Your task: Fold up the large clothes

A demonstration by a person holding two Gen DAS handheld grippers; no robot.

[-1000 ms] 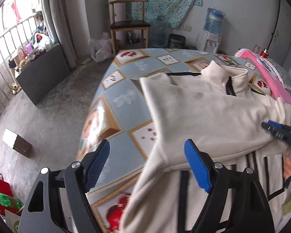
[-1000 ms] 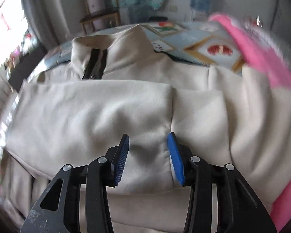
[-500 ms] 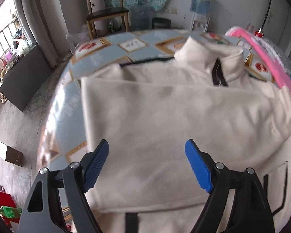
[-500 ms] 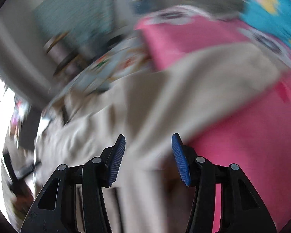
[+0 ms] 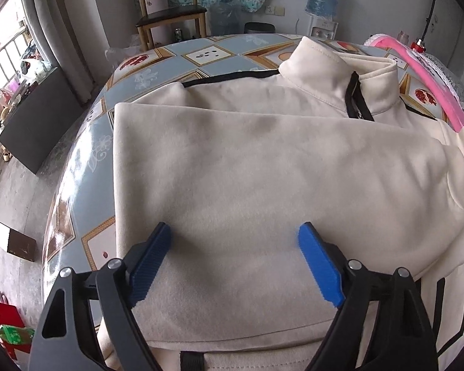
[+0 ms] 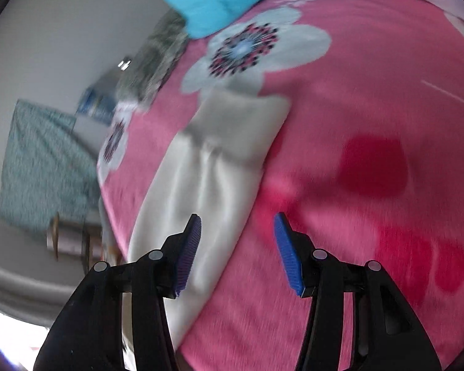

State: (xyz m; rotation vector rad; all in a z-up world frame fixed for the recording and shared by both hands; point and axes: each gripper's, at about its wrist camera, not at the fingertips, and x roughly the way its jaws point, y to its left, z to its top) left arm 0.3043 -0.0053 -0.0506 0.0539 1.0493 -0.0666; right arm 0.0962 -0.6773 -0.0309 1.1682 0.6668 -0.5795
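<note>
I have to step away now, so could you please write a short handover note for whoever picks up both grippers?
Left gripper: open, jaws just widened, over the cream jacket, gripping nothing.
Right gripper: open, empty, over the other sleeve, which lies out on the pink blanket; that view is blurred.
Jacket: spread on the patterned table, collar at the far side.
Done: one sleeve folded across the chest.
Left: fold in the second sleeve, then probably fold the body.
</note>
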